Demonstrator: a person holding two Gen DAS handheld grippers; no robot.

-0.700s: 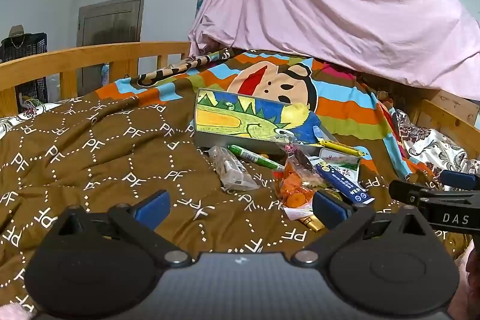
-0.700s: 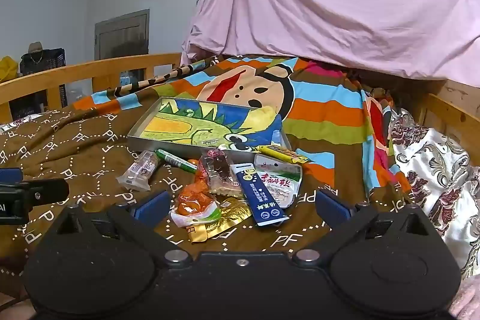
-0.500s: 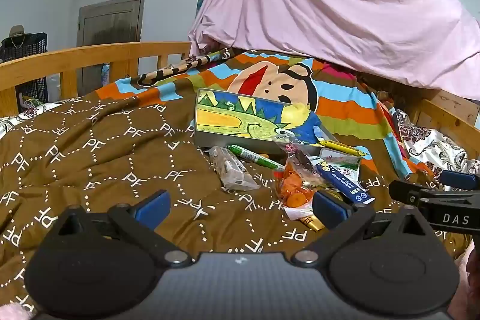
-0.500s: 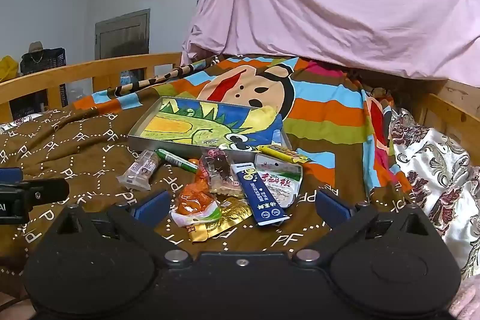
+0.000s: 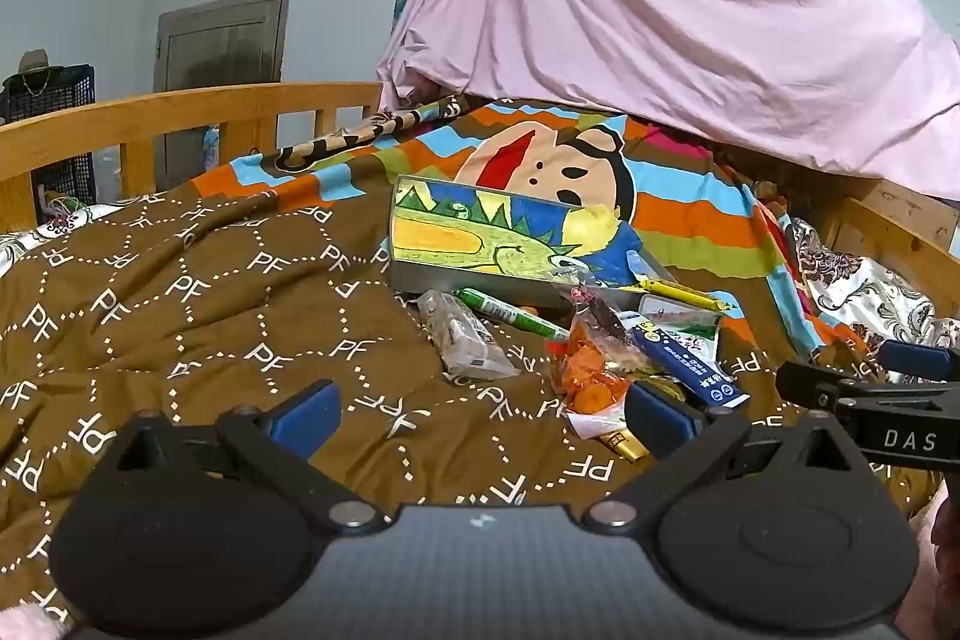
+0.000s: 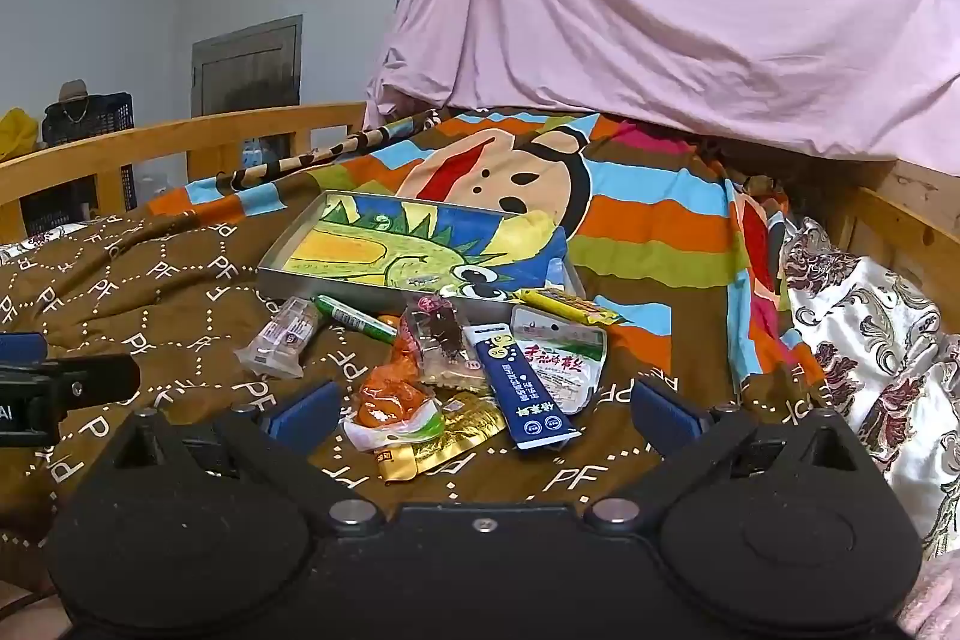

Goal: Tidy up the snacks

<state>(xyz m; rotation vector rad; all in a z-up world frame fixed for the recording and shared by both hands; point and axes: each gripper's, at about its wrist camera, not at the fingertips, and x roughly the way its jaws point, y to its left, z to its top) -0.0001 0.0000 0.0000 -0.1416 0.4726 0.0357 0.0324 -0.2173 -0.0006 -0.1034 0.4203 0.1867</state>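
Observation:
Several snack packets lie in a pile on the brown blanket in front of a shallow metal tray point(image 6: 282, 259) with a cartoon dinosaur picture; the tray also shows in the left wrist view point(image 5: 408, 280). In the pile are a blue stick pack point(image 6: 528, 388), an orange packet point(image 6: 390, 394), a gold packet point(image 6: 444, 436), a white pouch point(image 6: 564, 364), a green stick point(image 6: 354, 319), a yellow bar point(image 6: 564, 307) and a clear packet point(image 6: 279, 340). My left gripper point(image 5: 480, 409) is open and empty, short of the pile. My right gripper point(image 6: 480, 406) is open and empty, just in front of it.
The brown blanket point(image 5: 180, 316) covers the bed, with a striped cartoon blanket point(image 6: 648, 226) behind the tray. A wooden rail point(image 5: 150, 112) runs along the left, another point(image 6: 900, 232) on the right. A pink sheet point(image 6: 660, 10) drapes the back. A floral cloth point(image 6: 870, 328) lies right.

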